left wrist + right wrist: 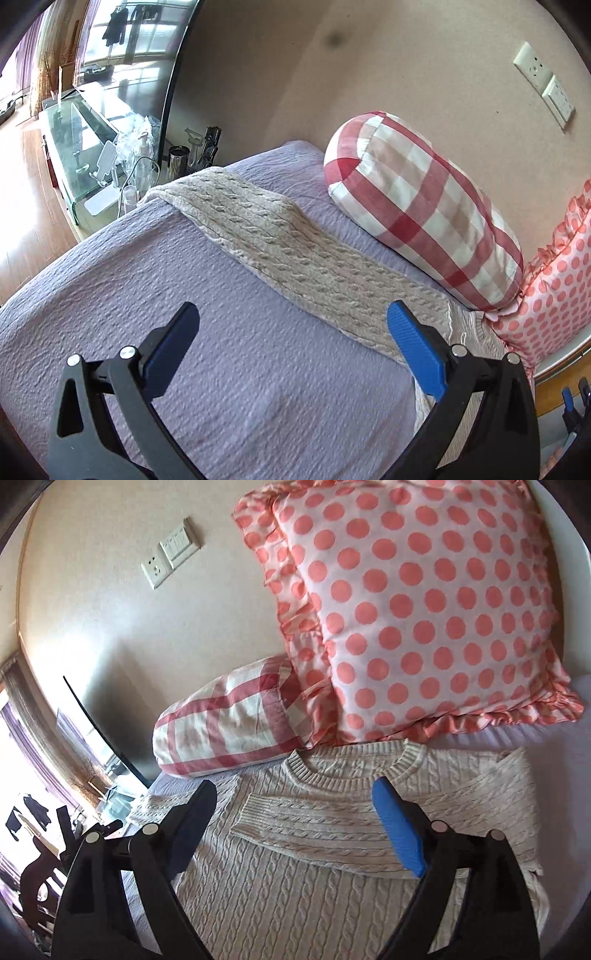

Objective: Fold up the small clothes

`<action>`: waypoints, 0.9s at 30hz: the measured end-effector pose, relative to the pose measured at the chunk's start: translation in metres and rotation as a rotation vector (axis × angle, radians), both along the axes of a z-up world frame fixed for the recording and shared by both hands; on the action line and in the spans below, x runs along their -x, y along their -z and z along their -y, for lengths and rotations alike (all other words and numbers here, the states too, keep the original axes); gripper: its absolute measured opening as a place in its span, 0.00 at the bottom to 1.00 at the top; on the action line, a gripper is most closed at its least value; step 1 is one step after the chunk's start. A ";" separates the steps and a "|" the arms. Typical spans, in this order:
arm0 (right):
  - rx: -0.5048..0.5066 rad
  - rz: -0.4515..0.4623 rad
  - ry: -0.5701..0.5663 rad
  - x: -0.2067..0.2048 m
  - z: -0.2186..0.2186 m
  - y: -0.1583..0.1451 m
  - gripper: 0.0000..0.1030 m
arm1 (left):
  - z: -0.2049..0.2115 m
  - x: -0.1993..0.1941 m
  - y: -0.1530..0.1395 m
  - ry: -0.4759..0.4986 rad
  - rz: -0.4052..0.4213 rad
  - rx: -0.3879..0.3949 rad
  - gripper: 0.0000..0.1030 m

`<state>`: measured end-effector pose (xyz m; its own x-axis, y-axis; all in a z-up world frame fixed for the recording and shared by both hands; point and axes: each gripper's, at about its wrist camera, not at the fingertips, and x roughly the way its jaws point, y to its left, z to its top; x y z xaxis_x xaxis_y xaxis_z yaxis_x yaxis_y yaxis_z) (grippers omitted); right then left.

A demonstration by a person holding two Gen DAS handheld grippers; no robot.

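A cream cable-knit sweater (314, 878) lies flat on the lilac bedspread (184, 295), neck toward the pillows. Its right sleeve (332, 823) is folded across the chest. Its left sleeve (280, 243) stretches out straight toward the bed's far corner. My left gripper (291, 317) is open and empty, above the bedspread beside that sleeve. My right gripper (295, 794) is open and empty, above the sweater's chest just below the collar (354, 775).
A red-and-white checked bolster (424, 210) and a pink polka-dot pillow (424, 602) lie against the wall at the head of the bed. A glass table (85, 147) with bottles stands past the bed's far corner. Wall sockets (543, 81) are above the pillows.
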<state>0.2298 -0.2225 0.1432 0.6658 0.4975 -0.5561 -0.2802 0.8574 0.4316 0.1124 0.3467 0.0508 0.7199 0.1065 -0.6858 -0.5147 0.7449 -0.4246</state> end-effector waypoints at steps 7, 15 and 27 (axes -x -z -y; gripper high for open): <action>0.002 -0.038 0.136 0.023 0.069 0.015 0.87 | -0.063 -0.028 0.036 -0.054 0.025 0.281 0.76; -0.065 -0.079 0.180 0.028 0.095 0.040 0.88 | -0.110 -0.039 0.044 -0.177 0.070 0.384 0.56; -0.093 -0.032 0.194 0.043 0.119 0.036 0.89 | 0.041 -0.085 -0.073 0.126 0.071 -0.205 0.06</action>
<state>0.1866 -0.3418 0.1068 0.7369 0.4121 -0.5359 -0.0987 0.8498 0.5178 0.1972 0.3061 0.1239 0.7820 0.1443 -0.6063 -0.3864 0.8755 -0.2900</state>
